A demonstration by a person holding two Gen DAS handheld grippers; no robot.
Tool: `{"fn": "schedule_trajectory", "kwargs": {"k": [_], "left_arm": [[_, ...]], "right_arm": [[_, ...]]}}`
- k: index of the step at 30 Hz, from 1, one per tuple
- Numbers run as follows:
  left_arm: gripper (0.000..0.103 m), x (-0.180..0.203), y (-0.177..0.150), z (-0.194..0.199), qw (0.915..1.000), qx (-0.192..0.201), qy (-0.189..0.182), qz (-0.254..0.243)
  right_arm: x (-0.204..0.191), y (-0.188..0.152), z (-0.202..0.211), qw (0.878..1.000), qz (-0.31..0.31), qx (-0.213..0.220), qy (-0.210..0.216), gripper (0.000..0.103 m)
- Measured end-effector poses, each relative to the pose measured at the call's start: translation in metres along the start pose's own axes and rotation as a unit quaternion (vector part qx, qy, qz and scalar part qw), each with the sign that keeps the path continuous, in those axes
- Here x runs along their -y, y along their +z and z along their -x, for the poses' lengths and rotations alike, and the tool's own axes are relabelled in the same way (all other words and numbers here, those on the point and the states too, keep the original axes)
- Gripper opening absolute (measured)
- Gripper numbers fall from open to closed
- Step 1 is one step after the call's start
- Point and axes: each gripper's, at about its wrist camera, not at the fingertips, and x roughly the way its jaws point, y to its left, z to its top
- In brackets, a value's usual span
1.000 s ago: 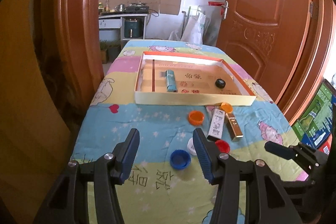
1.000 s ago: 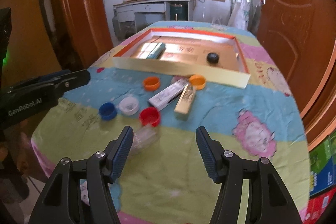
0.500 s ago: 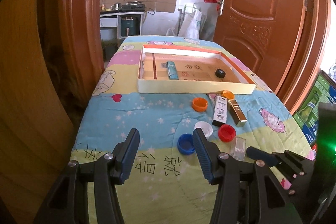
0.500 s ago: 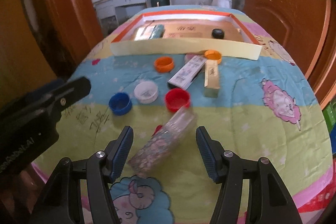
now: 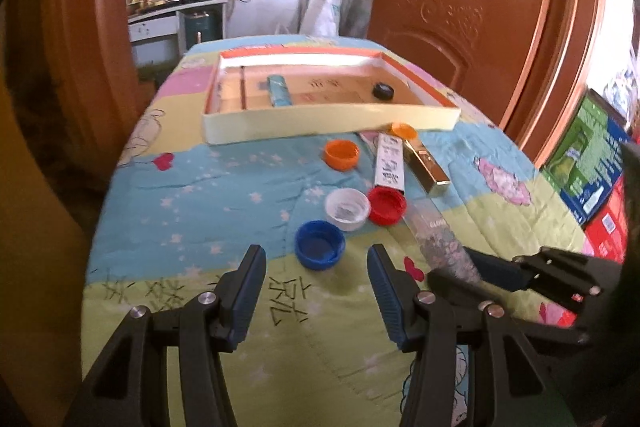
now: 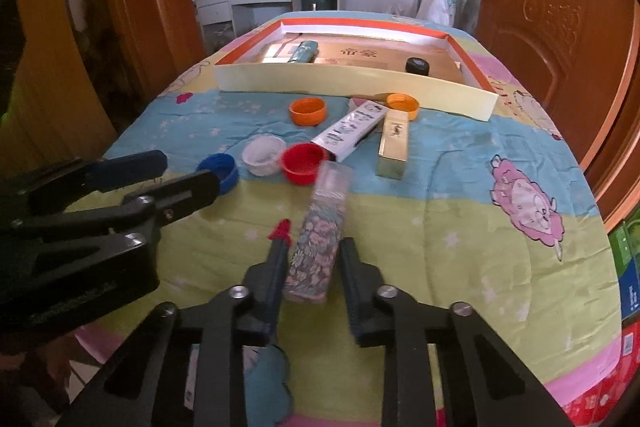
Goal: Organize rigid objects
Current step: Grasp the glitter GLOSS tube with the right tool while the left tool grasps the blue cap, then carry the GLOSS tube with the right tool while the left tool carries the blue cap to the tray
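Clear plastic, flower-printed inside: the long box point(image 5: 440, 239) lies on the quilted surface point(image 5: 200, 195), its near end between the right gripper's jaws. Left wrist view: the left gripper point(image 5: 316, 277) hangs above the surface with jaws wide apart, holding nothing; the blue cap point(image 5: 320, 244) sits just beyond them, with the white cap point(image 5: 347, 207) and red cap point(image 5: 387, 205) touching each other behind it. The tray point(image 5: 328, 123) stands further back, holding a teal tube point(image 5: 280, 91) and a black cap point(image 5: 383, 91). Writing: "GLO…" on the clear box, rest unreadable; black characters on the quilt, illegible to us.

Right wrist view: the right gripper point(image 6: 310, 267) straddles the clear box point(image 6: 320, 239), jaws narrowed to either side; we cannot tell if the pads touch it yet. Our judgement: centre the box between the pads, close squarely on its long flat sides, lift level, and clear the red cap point(image 6: 303, 163) touching its far end before carrying to the tray point(image 6: 352, 87). The white carton point(image 6: 352, 127) and gold box point(image 6: 394, 143) bear print too small to read.
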Motion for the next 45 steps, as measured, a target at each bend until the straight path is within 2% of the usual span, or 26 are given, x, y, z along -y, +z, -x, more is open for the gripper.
{"fn": "schedule_trajectory", "kwargs": {"k": [3,5,10,17,26,36,41,42,43,45], "left_arm": [[0.053,0.004,0.001,-0.01,0.9998,-0.01,0.008,-0.012],[0.043,0.005,0.001,-0.014,0.9997,-0.014,0.013,-0.014],[0.031,0.0,0.0,-0.021,0.9996,-0.009,0.025,-0.002],[0.03,-0.011,-0.001,-0.019,0.9995,0.003,-0.002,0.031],[0.03,-0.006,0.002,-0.012,0.9993,0.006,0.024,0.029],[0.031,0.006,0.017,0.007,0.9991,0.026,0.026,0.022],[0.031,0.008,0.018,0.008,0.9992,0.024,0.025,0.02],[0.031,0.008,0.018,0.008,0.9993,0.023,0.023,0.021],[0.031,0.008,0.018,0.007,0.9993,0.022,0.022,0.022],[0.031,0.008,0.018,0.007,0.9992,0.022,0.023,0.022]], "right_arm": [[0.008,-0.003,0.003,1.0,-0.001,0.0,-0.002,0.02],[0.012,-0.004,0.005,1.0,0.001,0.002,-0.004,0.02],[0.014,-0.006,0.005,1.0,0.008,0.005,-0.002,0.02],[0.017,-0.007,0.006,1.0,0.009,0.009,0.003,0.02],[0.026,-0.008,0.011,1.0,-0.002,0.015,0.008,0.02],[0.048,-0.002,0.031,0.999,-0.019,0.04,0.014,0.02],[0.052,-0.004,0.02,1.0,-0.006,0.012,0.021,0.02],[0.051,-0.006,0.015,1.0,-0.003,0.003,0.022,0.021],[0.051,-0.007,0.011,1.0,0.0,-0.006,0.021,0.027],[0.047,-0.007,0.011,1.0,0.013,0.002,0.02,0.048]]}}
